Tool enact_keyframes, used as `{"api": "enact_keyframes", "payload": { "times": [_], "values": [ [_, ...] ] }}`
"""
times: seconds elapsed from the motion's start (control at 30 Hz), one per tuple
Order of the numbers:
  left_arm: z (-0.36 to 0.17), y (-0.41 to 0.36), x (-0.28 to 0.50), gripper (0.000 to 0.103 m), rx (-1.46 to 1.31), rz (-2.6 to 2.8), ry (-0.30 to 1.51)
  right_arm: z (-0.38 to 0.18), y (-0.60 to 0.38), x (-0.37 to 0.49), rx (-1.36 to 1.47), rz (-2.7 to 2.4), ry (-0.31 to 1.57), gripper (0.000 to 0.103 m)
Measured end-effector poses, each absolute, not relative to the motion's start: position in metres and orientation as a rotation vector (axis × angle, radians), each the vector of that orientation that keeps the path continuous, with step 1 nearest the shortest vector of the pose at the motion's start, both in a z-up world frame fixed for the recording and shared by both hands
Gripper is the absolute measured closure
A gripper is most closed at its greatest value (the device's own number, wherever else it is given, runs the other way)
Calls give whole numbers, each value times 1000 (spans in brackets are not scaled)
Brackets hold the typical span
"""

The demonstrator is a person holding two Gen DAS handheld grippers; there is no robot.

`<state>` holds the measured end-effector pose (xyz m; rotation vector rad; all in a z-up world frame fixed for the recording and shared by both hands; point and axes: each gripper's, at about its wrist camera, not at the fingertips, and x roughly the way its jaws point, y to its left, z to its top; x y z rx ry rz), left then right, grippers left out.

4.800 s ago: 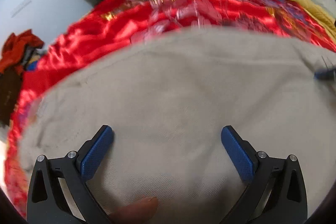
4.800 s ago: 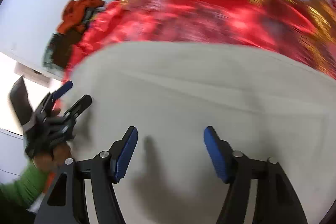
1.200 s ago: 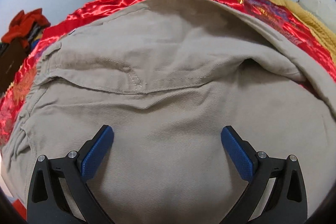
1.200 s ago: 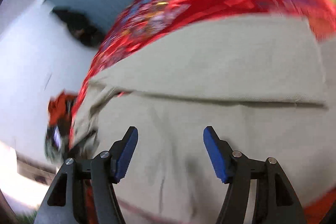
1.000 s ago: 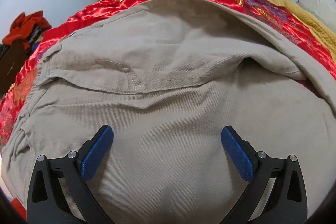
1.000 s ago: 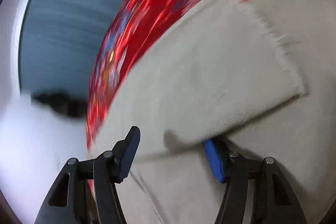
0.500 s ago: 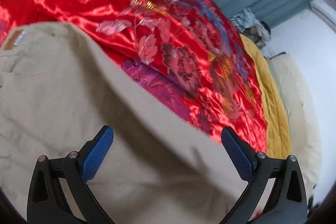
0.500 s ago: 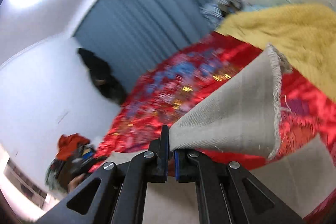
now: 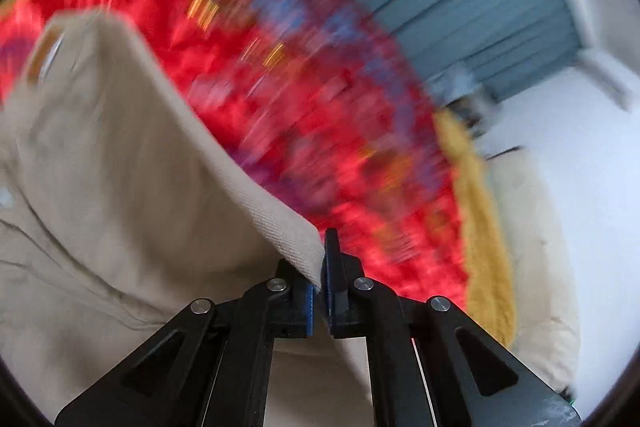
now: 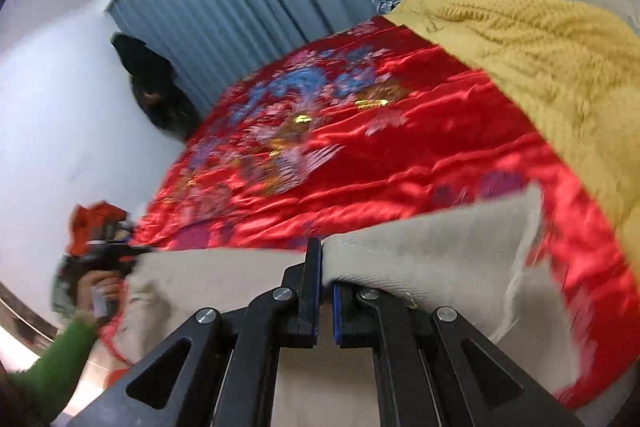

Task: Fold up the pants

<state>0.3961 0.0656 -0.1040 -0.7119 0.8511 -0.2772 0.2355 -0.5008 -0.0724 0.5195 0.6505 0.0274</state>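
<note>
Gripping beige pants [image 9: 120,187] edges, left tool [image 9: 319,291] and right tool [image 10: 326,291] clamped, red bedspread [image 10: 360,155] ahead, yellow blanket [image 10: 540,59] at 2 o'clock.

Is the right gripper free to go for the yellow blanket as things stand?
Probably not yet: the right gripper is shut on the beige pants, so it would have to let go first. The yellow blanket itself lies uncovered beyond the red bedspread.

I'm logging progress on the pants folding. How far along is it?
Done: both grips are made. The left gripper and right gripper are each shut on an edge of the beige pants. In hand: the cloth is lifted off the red bedspread. Left: laying it over and flattening; no finished fold shows.
</note>
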Motion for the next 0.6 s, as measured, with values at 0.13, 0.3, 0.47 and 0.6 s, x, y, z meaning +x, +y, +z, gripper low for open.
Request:
{"api": "enact_keyframes", "payload": {
  "times": [0.13,0.3,0.47,0.6],
  "values": [
    [-77,68,303,97,-529,-253,747,-13,-500,210,469,185,461,98],
    [-197,61,234,98,-435,-188,1080,-107,-528,158,538,52,729,98],
    [-223,65,233,98,-511,-166,1153,-247,-547,124,629,-144,1065,98],
    [-210,58,239,97,-442,-177,1120,-238,-551,110,673,-142,978,92]
  ]
}}
